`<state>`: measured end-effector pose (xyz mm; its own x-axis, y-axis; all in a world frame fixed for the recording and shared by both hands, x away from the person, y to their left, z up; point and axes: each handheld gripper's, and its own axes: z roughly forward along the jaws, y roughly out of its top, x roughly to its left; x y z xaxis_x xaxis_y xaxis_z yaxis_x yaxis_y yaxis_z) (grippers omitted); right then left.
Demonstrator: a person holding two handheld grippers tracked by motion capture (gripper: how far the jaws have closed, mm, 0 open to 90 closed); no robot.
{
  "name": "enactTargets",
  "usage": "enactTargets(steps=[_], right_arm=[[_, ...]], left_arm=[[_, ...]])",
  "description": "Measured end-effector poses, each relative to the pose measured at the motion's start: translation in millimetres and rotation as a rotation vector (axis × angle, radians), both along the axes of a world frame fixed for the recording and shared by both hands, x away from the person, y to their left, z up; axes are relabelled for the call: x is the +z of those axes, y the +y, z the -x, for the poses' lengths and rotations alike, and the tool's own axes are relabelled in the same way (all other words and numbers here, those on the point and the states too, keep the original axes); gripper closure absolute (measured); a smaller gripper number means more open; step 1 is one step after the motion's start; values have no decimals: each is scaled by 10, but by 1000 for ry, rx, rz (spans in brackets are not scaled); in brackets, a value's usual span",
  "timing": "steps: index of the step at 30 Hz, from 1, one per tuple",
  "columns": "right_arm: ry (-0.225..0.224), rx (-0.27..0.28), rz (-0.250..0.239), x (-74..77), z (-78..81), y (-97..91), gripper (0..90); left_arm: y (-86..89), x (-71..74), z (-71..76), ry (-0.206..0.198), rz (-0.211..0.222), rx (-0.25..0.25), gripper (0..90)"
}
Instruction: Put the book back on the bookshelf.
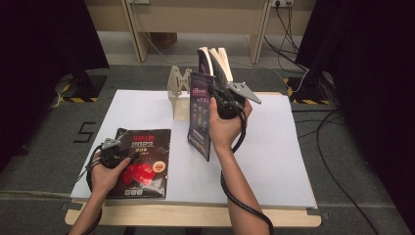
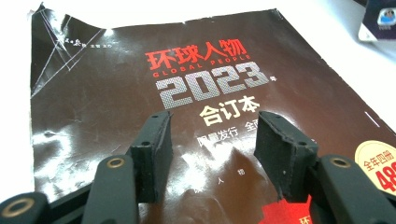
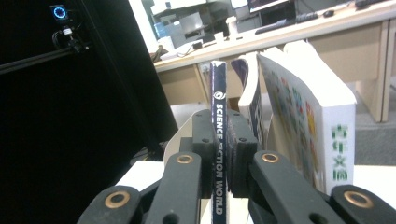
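Step in hand: shelving. Your right gripper [image 3: 219, 186] holds the Science Fiction World magazine [image 1: 200, 115] upright by its spine, jaws clamped tight on it, raised above the white desk [image 1: 274, 161] just in front of the wooden book stand [image 1: 179, 84]. Two thicker books [image 1: 218, 62] already lean in the stand, fanned open at the top; in the right gripper view they sit just beside the magazine, on its right.

Your left gripper [image 2: 212, 158] rests over the Global People 2023 bound volume [image 1: 142, 164], which lies flat at the desk's near left corner. Its jaws stand wide with nothing between them.

Next move, as judged: carry the magazine forward, keep it vertical, and lower it into the free slot left of the leaning books before you release. Watch that its loose lower edge does not catch on the stand.
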<state>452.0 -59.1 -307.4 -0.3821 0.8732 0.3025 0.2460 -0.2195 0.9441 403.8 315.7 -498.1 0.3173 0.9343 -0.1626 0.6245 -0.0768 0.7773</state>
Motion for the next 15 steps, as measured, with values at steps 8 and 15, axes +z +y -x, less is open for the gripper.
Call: enactTargets(steps=[8,15], right_arm=[[-46,-28,34,45,-86,77,850],[-55,-33,38,55,-155,127,850]], left_arm=[[0,0,0,0,1,-1,454],[-2,0,0,0,1,-3,454]])
